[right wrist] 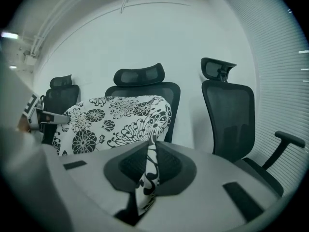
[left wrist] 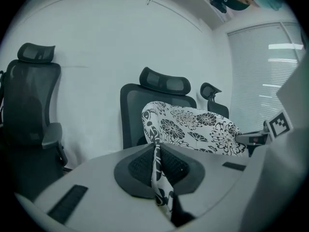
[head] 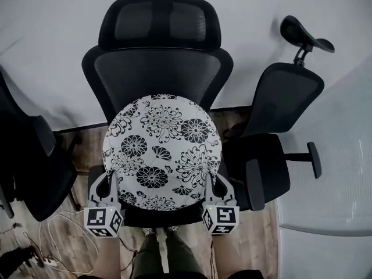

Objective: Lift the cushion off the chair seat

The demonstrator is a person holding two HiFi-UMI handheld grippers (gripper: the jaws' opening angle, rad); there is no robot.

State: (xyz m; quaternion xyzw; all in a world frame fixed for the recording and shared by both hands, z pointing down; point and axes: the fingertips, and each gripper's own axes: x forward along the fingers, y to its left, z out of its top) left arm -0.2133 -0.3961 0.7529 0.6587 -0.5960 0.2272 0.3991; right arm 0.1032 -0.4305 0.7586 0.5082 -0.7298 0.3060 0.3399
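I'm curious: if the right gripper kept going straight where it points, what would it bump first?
The flowered cushion: the right gripper already pinches its edge in its jaws. Behind it, probably the black chair's backrest, though depth is hard to judge.

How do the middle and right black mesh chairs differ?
The middle black mesh chair faces the person; the right black mesh chair turns aside. The middle headrest is wide, the right headrest small on a stalk. The black-and-white floral cushion overlaps only the middle chair. Both have headrests.

The cushion (head: 163,150) is white with black flower print; the chair (head: 158,45) behind is black mesh.
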